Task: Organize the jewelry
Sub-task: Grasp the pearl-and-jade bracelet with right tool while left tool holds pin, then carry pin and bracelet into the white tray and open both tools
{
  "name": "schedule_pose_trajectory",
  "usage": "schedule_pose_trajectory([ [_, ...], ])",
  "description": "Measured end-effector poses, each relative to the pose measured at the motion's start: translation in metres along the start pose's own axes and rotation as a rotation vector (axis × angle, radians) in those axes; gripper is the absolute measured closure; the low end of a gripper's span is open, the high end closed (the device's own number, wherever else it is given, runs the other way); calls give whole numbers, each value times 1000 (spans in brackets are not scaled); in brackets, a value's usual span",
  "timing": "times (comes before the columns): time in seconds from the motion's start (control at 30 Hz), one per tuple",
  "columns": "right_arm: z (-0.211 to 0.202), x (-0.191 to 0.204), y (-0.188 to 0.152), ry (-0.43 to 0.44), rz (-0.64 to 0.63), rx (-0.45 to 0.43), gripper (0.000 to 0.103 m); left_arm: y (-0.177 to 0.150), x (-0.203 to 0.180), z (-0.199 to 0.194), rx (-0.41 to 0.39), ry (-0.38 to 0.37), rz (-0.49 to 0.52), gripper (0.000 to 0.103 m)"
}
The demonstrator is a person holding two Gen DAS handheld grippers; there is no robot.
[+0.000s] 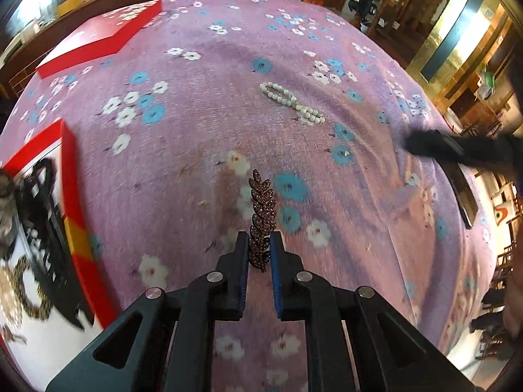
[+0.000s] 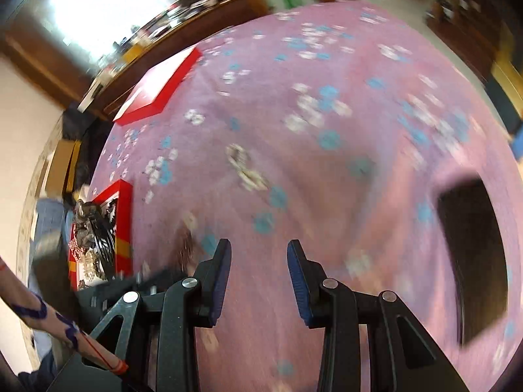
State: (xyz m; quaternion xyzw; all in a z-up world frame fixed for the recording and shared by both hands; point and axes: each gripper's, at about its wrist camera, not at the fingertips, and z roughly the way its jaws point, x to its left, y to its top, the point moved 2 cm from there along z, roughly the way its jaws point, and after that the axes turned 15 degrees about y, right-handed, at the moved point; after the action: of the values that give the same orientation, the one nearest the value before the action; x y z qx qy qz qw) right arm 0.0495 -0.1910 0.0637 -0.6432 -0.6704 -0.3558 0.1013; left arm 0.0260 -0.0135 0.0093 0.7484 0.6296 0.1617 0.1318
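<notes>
My left gripper (image 1: 259,243) is shut on a brown rhinestone leaf-shaped hair clip (image 1: 261,209), held upright above the purple flowered cloth. A white bead bracelet (image 1: 291,102) lies on the cloth further ahead; it shows blurred in the right wrist view (image 2: 246,166). A red jewelry box (image 1: 76,215) with several dark and gold pieces inside sits at the left, also seen in the right wrist view (image 2: 122,225). My right gripper (image 2: 259,258) is open and empty above the cloth; it shows in the left wrist view (image 1: 434,148) at the right.
A red box lid (image 1: 98,39) lies at the far left of the table, also in the right wrist view (image 2: 157,91). A dark flat object (image 2: 474,254) lies on the cloth at the right. The table edge curves away at the right.
</notes>
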Motion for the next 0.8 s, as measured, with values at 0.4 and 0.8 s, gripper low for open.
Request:
schedule_pose_trajectory([
  [0.4,102,7,62,-144,-203,142,87,-9,36,-43,-59,-4,-82,91],
  [0.8,34,28,1,10,-87,71,97,-12,47,-56,-73,-48,-87,91],
])
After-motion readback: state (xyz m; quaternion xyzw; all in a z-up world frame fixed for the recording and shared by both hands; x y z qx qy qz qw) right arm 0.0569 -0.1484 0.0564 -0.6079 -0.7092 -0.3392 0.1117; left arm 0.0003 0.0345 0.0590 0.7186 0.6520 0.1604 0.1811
